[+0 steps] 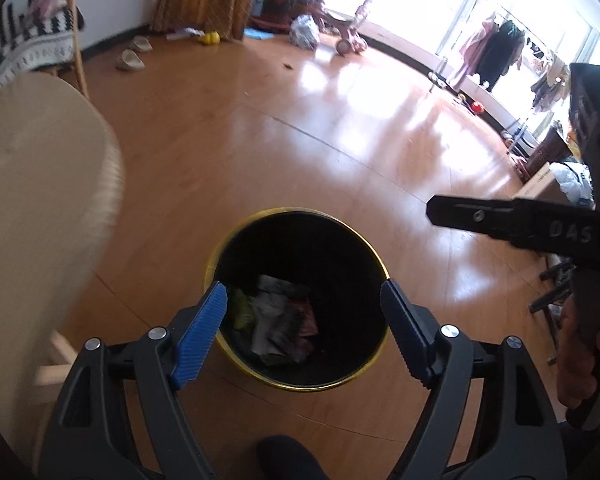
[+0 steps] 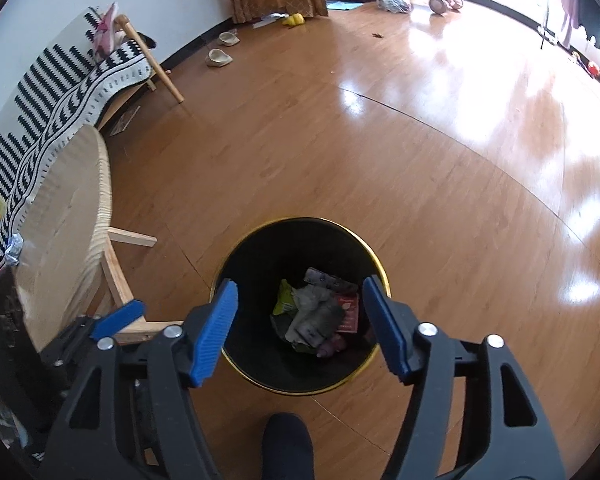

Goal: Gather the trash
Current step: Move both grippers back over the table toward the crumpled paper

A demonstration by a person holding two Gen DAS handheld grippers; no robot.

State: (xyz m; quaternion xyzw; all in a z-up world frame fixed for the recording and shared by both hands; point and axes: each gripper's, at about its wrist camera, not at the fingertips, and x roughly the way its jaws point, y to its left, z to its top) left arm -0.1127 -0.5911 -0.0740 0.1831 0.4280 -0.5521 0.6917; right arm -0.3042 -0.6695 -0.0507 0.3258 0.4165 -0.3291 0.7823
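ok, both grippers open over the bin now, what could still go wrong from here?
1. The left gripper and right gripper hang close side by side over the bin; pulling away could knock them together.
2. The fingers sit near the bin's rim, so a low move might tip it.
3. The round wooden table stands close on the left; a swing that way could hit its edge.

Bright window (image 1: 440,8) backlight, glare on floor (image 2: 460,92); fisheye edges bent, table (image 1: 40,200) blurred.
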